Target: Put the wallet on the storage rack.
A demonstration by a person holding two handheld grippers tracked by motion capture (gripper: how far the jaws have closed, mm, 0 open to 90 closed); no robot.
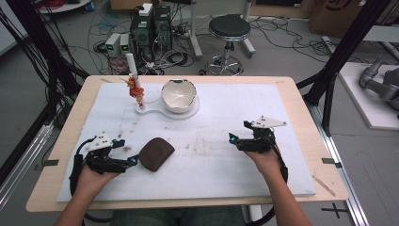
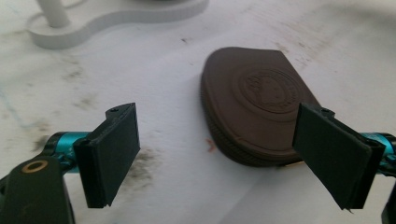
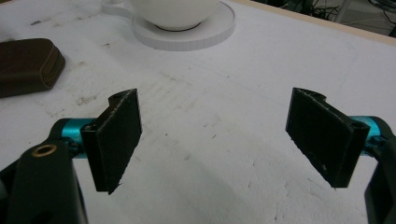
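Observation:
A brown leather pouch (image 1: pixel 156 153) with an embossed round seal lies flat on the white mat, left of centre. My left gripper (image 1: pixel 127 151) is just to its left, open and pointing at it. In the left gripper view the pouch (image 2: pixel 261 98) lies ahead, and the right jaw of the gripper (image 2: pixel 217 112) overlaps its near right edge. Whether that jaw touches the pouch is unclear. My right gripper (image 1: pixel 239 133) hovers open over bare mat at the right. In its own view the right gripper (image 3: pixel 212 98) holds nothing, and the pouch (image 3: pixel 25 65) lies far left.
A white bowl (image 1: pixel 179 95) sits on a white keyhole-shaped base (image 1: pixel 188 113) at the back centre. A white post (image 1: pixel 133 70) with an orange-red object rises from the base's left end. The white mat (image 1: pixel 282 108) covers the wooden table. A stool (image 1: pixel 229 29) and computers stand beyond.

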